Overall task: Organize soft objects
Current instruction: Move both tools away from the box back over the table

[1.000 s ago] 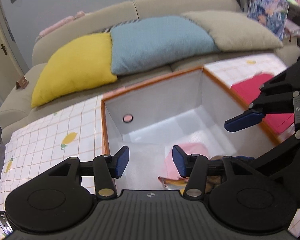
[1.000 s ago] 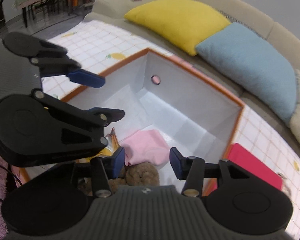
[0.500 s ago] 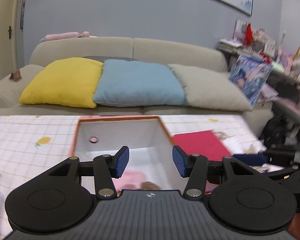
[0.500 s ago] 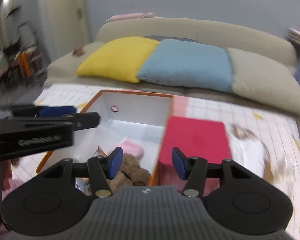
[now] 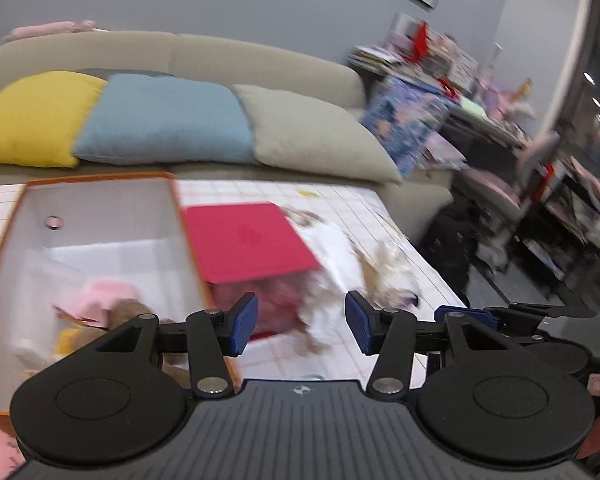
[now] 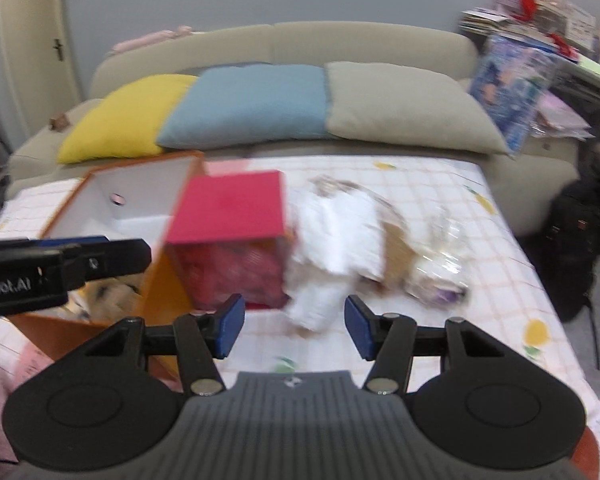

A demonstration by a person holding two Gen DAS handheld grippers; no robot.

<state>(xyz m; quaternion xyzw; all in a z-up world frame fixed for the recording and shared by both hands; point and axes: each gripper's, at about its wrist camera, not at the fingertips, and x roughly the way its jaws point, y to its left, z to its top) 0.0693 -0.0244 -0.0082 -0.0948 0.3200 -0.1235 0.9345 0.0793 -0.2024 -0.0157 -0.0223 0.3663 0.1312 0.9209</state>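
- Right wrist view: right gripper [image 6: 294,326] spread, empty; left gripper [image 5: 300,322] likewise.
- Blurred white soft bundle [image 6: 332,232] just right of red-lidded box [image 6: 230,210].
- Likely light, floppy; pinch a thick fold.

Even, diffuse indoor light in both views; no hard shadows. Motion blur smears the white pile [image 6: 336,236] and red box [image 6: 232,208] on the bench [image 6: 492,256]; the pile's contents cannot be resolved, possibly cloth. Both tongs, left [image 5: 298,328] and right [image 6: 292,326], stay sharp. Fisheye bends the sofa [image 5: 260,64]; corners vignette black. Mild glare on clear wrapping [image 6: 444,240].
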